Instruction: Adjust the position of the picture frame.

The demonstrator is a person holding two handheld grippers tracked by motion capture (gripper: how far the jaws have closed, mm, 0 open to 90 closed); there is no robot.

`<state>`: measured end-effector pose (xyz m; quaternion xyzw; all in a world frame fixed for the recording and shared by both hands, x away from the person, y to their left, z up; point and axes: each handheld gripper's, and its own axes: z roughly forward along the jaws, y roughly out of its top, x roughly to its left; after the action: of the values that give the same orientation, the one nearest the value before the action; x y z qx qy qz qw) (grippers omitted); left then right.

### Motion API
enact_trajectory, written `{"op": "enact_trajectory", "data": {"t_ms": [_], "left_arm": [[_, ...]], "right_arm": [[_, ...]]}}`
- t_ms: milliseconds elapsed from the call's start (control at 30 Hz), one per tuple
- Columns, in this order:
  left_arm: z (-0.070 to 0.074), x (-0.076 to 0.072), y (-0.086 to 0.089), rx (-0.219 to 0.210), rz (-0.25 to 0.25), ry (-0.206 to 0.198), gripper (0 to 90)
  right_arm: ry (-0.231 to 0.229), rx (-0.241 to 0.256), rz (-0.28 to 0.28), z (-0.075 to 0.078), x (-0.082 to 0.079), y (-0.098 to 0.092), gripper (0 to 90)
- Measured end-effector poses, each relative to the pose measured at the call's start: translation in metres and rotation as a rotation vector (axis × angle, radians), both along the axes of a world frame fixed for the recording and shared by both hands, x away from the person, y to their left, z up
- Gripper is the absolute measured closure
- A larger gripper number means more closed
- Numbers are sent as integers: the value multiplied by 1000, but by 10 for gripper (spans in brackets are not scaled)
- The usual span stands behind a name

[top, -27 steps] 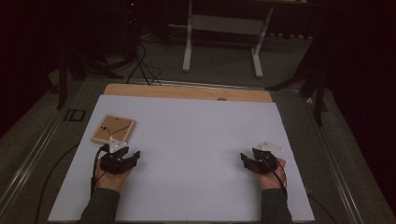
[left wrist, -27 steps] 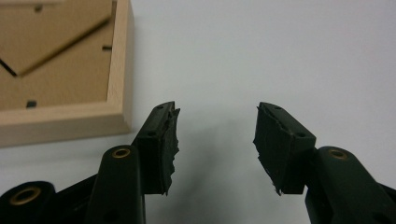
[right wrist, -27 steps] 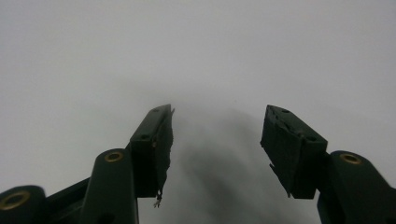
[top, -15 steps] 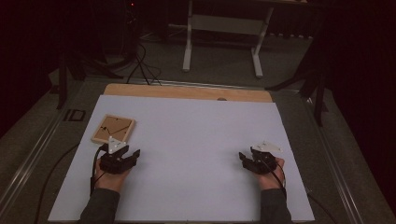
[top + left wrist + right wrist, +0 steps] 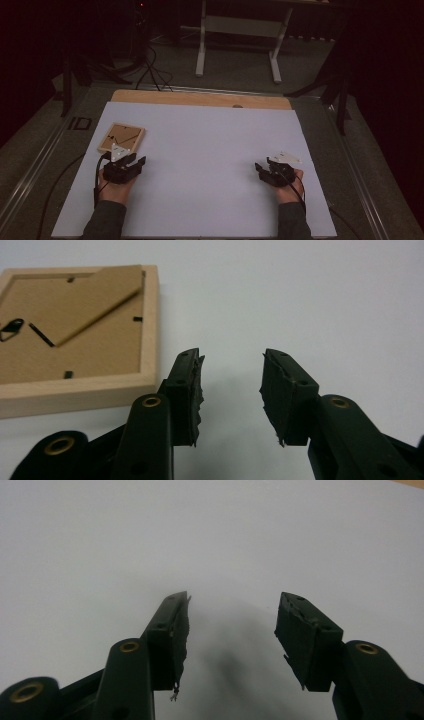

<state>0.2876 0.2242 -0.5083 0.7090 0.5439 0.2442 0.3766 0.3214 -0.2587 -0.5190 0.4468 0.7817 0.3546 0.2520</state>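
The left tongs (image 5: 231, 390) rest on the white table (image 5: 210, 150) with jaws apart, gripping nothing; just beside them to the left lies a wooden picture frame (image 5: 75, 335), face down; the right tongs (image 5: 231, 635), well apart, also gape empty.

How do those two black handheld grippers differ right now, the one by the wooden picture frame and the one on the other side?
The left gripper sits beside the pale wooden picture frame, which lies back side up; the right gripper has only bare white table sheet around it. In its own view the right gripper's jaws stand slightly wider apart than the left's. Both are open, hold nothing, and stay low over the sheet.
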Motion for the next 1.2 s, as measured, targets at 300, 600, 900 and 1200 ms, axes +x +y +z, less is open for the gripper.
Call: {"op": "enact_trajectory", "data": {"t_ms": [300, 600, 900, 1200], "left_arm": [[4, 15, 15, -12, 56, -1, 657], [-1, 36, 21, 10, 93, 26, 688], [-9, 48, 21, 34, 103, 39, 726], [-14, 53, 22, 47, 111, 30, 712]], "right_arm": [[-3, 10, -5, 0, 0, -2, 483], [-8, 16, -17, 1, 0, -5, 488], [-11, 26, -20, 1, 0, -6, 489], [-13, 24, -17, 1, 0, -6, 489]]}}
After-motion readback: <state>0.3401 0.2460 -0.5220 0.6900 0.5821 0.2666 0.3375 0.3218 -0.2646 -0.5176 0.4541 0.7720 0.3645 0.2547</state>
